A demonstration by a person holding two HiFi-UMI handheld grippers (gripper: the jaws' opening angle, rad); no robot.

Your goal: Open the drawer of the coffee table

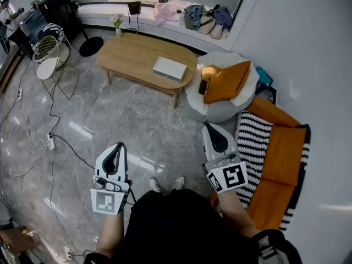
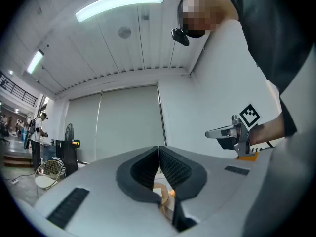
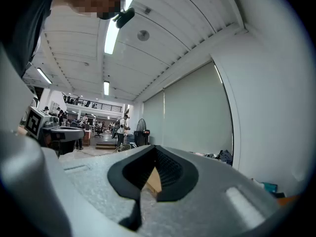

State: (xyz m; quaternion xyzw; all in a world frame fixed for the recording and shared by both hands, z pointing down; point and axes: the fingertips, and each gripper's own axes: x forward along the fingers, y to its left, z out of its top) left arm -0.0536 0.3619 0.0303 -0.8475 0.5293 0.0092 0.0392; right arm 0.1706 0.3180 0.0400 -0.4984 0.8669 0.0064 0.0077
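The wooden oval coffee table [image 1: 132,54] stands across the room in the head view, well beyond both grippers. Its near side rail [image 1: 140,80] shows, but no drawer front can be made out from here. My left gripper [image 1: 117,146] is held close to the body at lower left, jaws together with nothing between them [image 2: 159,151]. At lower right, near a striped cushion, my right gripper [image 1: 211,127] is also shut and empty [image 3: 154,151]. Both point level towards the far wall. A sliver of wood shows through each gripper's jaw gap.
A white flat box [image 1: 169,69] and a small flower vase [image 1: 117,24] sit on the table. A round grey pouffe with an orange cushion [image 1: 223,87] stands right of it. An orange sofa [image 1: 283,158] lies at right, cables [image 1: 52,139] trail over the marble floor at left.
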